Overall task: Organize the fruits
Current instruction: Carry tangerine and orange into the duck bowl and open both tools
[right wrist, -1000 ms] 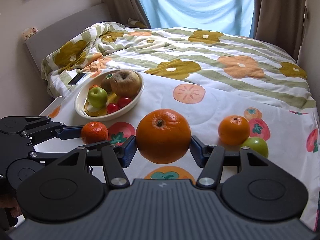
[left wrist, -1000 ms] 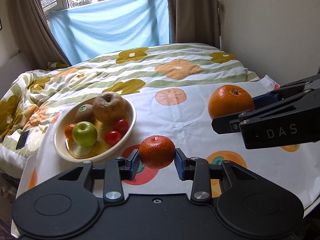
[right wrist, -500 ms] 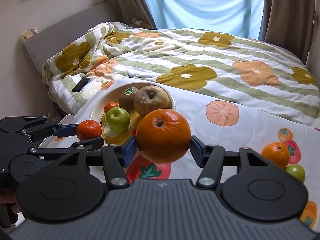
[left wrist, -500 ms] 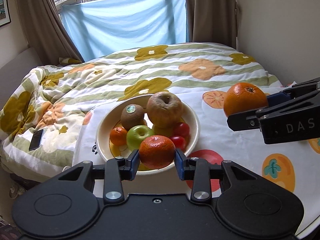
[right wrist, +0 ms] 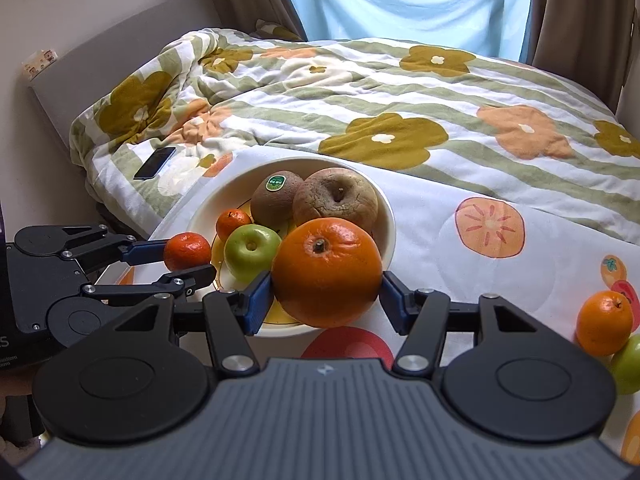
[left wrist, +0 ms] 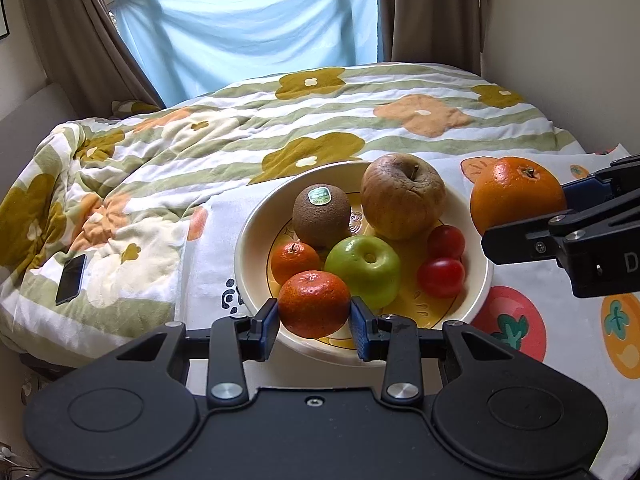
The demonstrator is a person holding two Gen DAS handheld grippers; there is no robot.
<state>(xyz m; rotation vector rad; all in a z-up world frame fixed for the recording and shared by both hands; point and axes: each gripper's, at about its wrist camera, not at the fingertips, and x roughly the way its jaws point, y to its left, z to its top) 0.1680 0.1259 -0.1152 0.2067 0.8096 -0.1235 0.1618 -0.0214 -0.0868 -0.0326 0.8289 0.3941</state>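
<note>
My left gripper (left wrist: 313, 322) is shut on a small tangerine (left wrist: 313, 303) and holds it over the near rim of the cream bowl (left wrist: 256, 236). The bowl holds a kiwi (left wrist: 321, 216), a brown apple (left wrist: 402, 196), a green apple (left wrist: 363, 270), a small tangerine (left wrist: 295, 262) and two red tomatoes (left wrist: 441, 276). My right gripper (right wrist: 326, 294) is shut on a large orange (right wrist: 327, 270) above the bowl's right near rim (right wrist: 390, 220). In the left wrist view that orange (left wrist: 517, 196) hangs just right of the bowl.
An orange (right wrist: 604, 322) and a green apple (right wrist: 630, 366) lie on the fruit-print cloth (right wrist: 440, 216) at the right. A phone (left wrist: 71, 279) lies on the flowered quilt (left wrist: 200, 152) left of the bowl. The window curtains stand behind the bed.
Both grippers moved left toward the bowl with their fruit. The tangerine went from over the cloth to over the bowl's near rim, and the large orange came up beside the bowl.
</note>
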